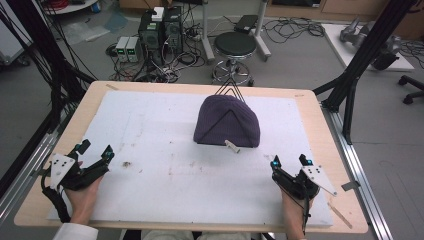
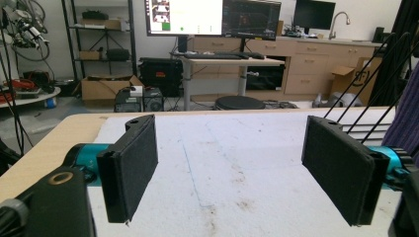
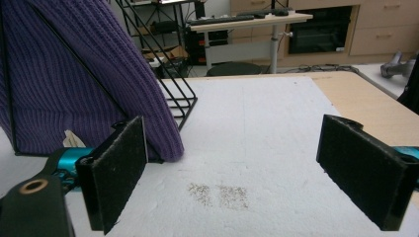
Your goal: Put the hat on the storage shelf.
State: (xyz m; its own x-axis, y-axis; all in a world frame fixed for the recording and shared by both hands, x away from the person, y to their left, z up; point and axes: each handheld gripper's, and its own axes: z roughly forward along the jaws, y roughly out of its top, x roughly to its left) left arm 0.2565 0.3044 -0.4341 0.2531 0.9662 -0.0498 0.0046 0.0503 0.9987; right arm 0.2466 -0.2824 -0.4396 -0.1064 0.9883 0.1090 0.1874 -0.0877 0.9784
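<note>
Grippers are sitting at the near edge of the table, one at each corner, and both are holding nothing. Over on the left, the left gripper (image 1: pixel 95 151) is resting in a hand at the near-left of the white foam mat (image 1: pixel 165 150), its jaws standing wide apart; in the left gripper view those two black pads (image 2: pixel 131 163) are framing bare mat and nothing else. On the right, the right gripper (image 1: pixel 290 161) is lying at the near-right of the mat, jaws likewise spread wide, empty between them, with only a faint brownish smudge (image 3: pixel 220 193) on the mat showing in the gap.

Between the two and farther off, the purple knitted hat (image 1: pixel 227 122) is sitting just right of the mat's middle, draped over a black wire stand (image 1: pixel 229 90) whose thin rods are poking out at the far side and showing as a triangle across the knit. A small pale tag (image 1: pixel 231 146) is sticking out at the hat's near hem. In the right gripper view the hat (image 3: pixel 74 74) is looming up on the left, just beyond the left pad, not touching it. Both grippers are well apart from the hat. The wooden table (image 1: pixel 320 125) is showing as a rim around the mat.
</note>
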